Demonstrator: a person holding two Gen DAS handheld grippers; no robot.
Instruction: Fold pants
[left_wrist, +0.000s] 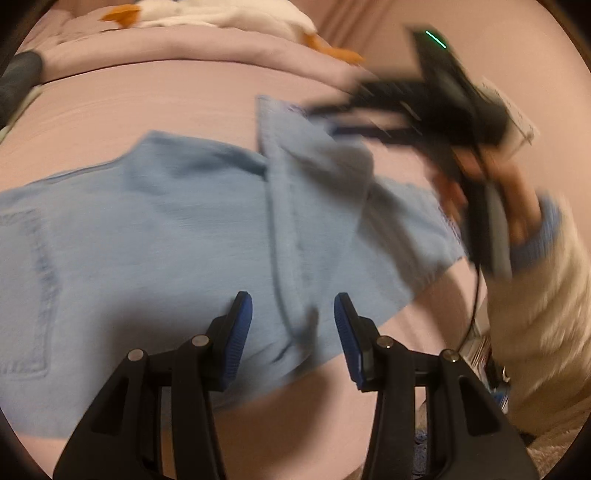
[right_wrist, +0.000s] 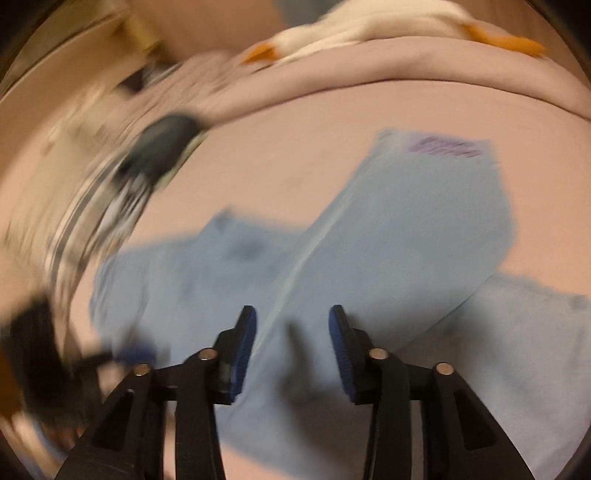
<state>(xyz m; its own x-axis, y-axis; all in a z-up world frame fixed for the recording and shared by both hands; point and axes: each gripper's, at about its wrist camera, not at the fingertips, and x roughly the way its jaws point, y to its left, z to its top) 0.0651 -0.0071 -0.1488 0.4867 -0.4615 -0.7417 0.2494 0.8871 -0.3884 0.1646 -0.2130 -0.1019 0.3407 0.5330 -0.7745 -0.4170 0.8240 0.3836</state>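
Blue ribbed pads line the two black fingers of the left gripper (left_wrist: 293, 332), which stand spread apart with nothing between them, low at 6 o'clock in the left wrist view and poised over the near edge of the pants (left_wrist: 177, 229). These pants are pale blue denim with a soft, faintly streaked weave, spread flat on a smooth pinkish-lilac bed sheet (left_wrist: 155, 99); a stitched patch pocket shows toward 9 o'clock, and one leg is folded back over the rest, running from 6 o'clock up toward 1 o'clock with a raised seam along it. At 2 o'clock the right gripper (left_wrist: 332, 118), black and heavily blurred, sits by the turned-up hem of that leg; whether it touches the cloth cannot be told from here. A hand (left_wrist: 517, 206) in a fuzzy cream sleeve with a blue knitted cuff grips its handle at 3 o'clock. In the right wrist view the right gripper's own fingers (right_wrist: 243, 343), black with blue ribbed pads, are likewise spread wide and hold nothing, hovering over the folded leg, whose hem near 1 o'clock carries a purple mark too blurred to read. A crumpled lilac blanket (left_wrist: 207, 44) lies along the far edge at 12 o'clock, with a white plush toy (left_wrist: 221, 14) bearing orange parts resting on it.
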